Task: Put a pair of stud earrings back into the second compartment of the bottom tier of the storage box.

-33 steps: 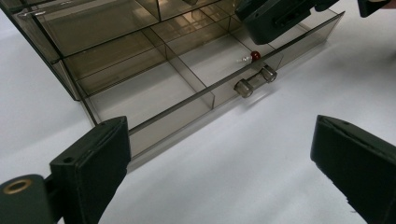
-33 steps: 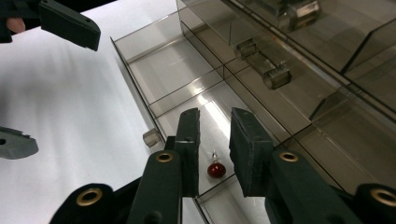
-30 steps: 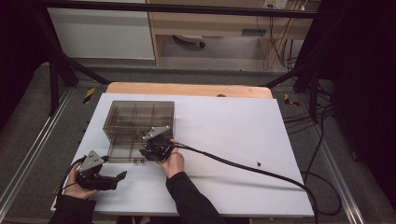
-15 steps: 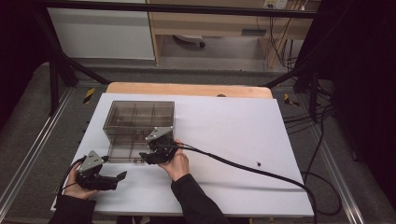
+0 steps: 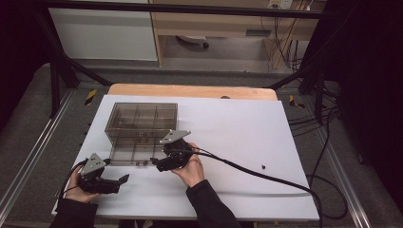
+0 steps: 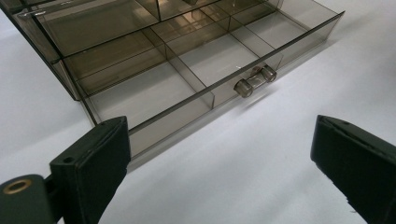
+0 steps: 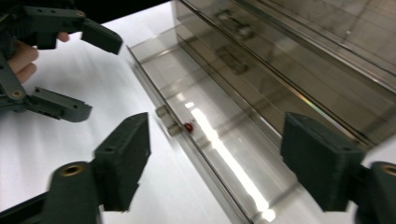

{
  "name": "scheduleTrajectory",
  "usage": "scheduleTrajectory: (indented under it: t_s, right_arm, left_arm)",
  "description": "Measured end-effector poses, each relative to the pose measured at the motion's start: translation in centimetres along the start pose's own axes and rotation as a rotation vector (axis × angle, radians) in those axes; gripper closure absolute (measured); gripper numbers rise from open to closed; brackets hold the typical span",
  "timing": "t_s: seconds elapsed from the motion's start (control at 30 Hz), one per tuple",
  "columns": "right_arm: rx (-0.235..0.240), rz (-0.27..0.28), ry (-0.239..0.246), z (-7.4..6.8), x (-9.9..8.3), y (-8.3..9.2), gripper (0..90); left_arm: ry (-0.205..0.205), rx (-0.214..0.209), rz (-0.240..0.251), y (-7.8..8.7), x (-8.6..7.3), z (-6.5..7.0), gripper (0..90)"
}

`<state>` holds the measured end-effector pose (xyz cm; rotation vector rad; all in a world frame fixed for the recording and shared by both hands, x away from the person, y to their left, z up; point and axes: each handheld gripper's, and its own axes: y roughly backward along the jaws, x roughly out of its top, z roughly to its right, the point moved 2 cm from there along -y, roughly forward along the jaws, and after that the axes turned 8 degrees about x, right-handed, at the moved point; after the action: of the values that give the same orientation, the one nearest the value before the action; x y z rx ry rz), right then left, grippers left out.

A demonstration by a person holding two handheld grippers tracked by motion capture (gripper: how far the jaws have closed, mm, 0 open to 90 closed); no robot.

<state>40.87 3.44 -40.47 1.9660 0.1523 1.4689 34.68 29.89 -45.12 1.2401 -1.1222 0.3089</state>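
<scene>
A smoky clear drawer box (image 5: pixel 142 124) stands on the white table (image 5: pixel 247 137), left of centre. Its lowest drawer (image 7: pixel 219 144) is pulled out a little, and a small red bead (image 7: pixel 188 127) lies inside by the front wall, behind the knob (image 7: pixel 167 120). My right gripper (image 5: pixel 157 164) hovers at the drawer's front right. Its jaws have just been opening and stand open (image 7: pixel 215 154), holding nothing, with the drawer beyond the gap. My left gripper (image 5: pixel 122 182) rests open near the front left corner (image 6: pixel 219 154), facing the divided drawer (image 6: pixel 154 88) and its knob (image 6: pixel 254 80).
The right gripper's black cable (image 5: pixel 266 178) trails across the table to the right edge. A tiny dark speck (image 5: pixel 263 166) lies on the white surface. A wooden strip (image 5: pixel 190 90) runs along the far side; metal rails flank both sides.
The right gripper has drawn back a little from the box, towards the right and upward, and its jaws have spread apart. The left gripper has stayed put.
</scene>
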Motion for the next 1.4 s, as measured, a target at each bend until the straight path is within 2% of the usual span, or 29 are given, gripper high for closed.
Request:
scheduleTrajectory:
  t_s: [0.37,0.57,1.03,1.4]
  right_arm:
    - [-0.042,0.002,-0.037,1.4,-1.1,2.5,6.2]
    - [-0.073,0.007,-0.050,2.4,-1.8,4.3,2.4]
    - [-0.122,0.024,-0.088,4.8,-3.8,8.6,1.0]
    - [-0.153,0.041,-0.142,6.6,-6.3,11.4,1.5]
  left_arm:
    - [-0.003,-0.001,-0.002,0.0,0.0,0.0,5.1]
    - [-0.003,-0.002,-0.002,0.0,0.0,0.0,5.1]
    - [0.000,-0.002,-0.003,-0.1,0.0,0.0,5.0]
    - [-0.002,-0.003,-0.006,-0.1,0.0,0.0,5.0]
